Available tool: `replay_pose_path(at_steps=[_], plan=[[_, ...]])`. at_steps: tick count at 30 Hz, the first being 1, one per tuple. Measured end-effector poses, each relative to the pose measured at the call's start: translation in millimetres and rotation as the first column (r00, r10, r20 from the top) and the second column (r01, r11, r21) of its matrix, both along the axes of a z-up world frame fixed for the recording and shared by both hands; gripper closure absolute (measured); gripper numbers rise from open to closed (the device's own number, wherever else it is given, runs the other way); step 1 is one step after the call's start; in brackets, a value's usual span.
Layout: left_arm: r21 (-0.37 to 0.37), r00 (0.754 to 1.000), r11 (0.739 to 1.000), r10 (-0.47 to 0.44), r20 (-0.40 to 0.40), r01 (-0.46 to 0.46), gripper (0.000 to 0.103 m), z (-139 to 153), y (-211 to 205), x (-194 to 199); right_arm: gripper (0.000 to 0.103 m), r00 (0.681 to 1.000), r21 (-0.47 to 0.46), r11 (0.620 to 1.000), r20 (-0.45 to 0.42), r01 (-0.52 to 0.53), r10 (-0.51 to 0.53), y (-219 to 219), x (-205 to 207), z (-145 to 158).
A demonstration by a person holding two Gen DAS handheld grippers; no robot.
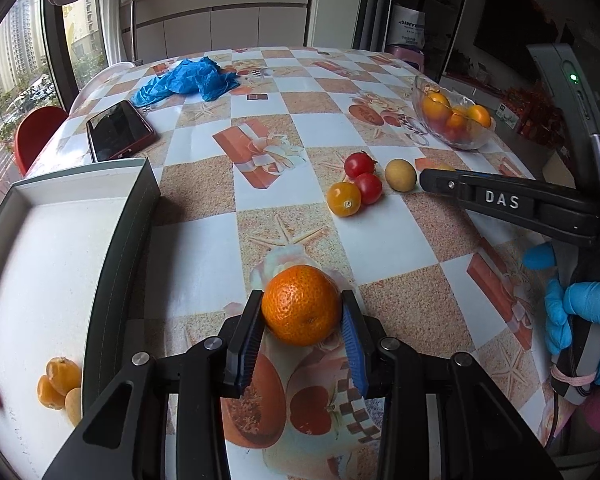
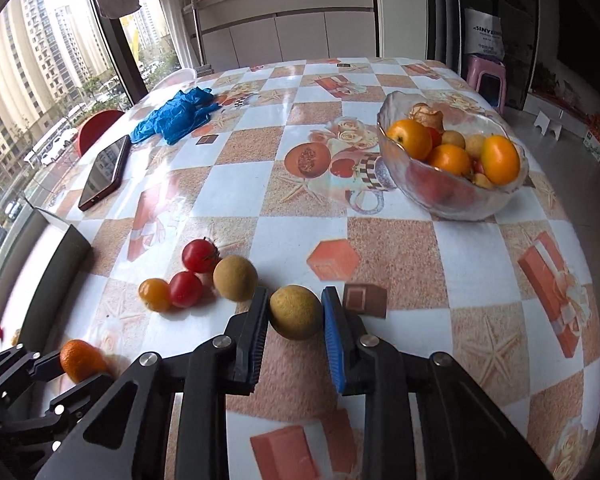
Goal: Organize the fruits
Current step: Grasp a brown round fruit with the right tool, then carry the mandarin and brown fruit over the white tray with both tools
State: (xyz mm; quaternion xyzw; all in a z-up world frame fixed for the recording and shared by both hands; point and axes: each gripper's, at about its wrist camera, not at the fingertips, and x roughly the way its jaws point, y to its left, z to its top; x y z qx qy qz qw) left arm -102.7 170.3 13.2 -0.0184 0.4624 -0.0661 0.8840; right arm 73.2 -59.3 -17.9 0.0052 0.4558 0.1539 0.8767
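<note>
My left gripper (image 1: 302,304) is shut on an orange mandarin (image 1: 301,304) just above the table; it also shows in the right wrist view (image 2: 81,360). My right gripper (image 2: 296,308) is shut on a tan longan (image 2: 296,312) at table level. Two red tomatoes (image 1: 359,163) (image 1: 369,187), a yellow tomato (image 1: 344,199) and another tan longan (image 1: 400,175) lie in a cluster on the table. A white-lined box (image 1: 40,260) at the left holds several small fruits (image 1: 62,384). The right gripper's finger (image 1: 500,200) reaches in beside the cluster.
A glass bowl (image 2: 456,196) of oranges and other fruit stands at the right. A phone (image 1: 118,130) and a crumpled blue glove (image 1: 188,80) lie at the far left. A red chair (image 1: 36,132) stands beyond the table's left edge.
</note>
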Motion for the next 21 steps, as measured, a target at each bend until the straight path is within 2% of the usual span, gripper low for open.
replay_pose_path(at_steps=[10, 21], plan=[[-0.022, 1.0, 1.0, -0.002, -0.002, 0.002, 0.064, 3.8, 4.1, -20.6, 0.074, 0.999, 0.052, 0.998, -0.029, -0.017, 0.019, -11.1, -64.3, 5.3], [-0.052, 0.999, 0.999, 0.009, 0.048, -0.006, 0.064, 28.0, 16.5, -49.1, 0.074, 0.998, 0.054, 0.998, -0.038, -0.042, 0.044, 0.7, -90.9, 12.8]])
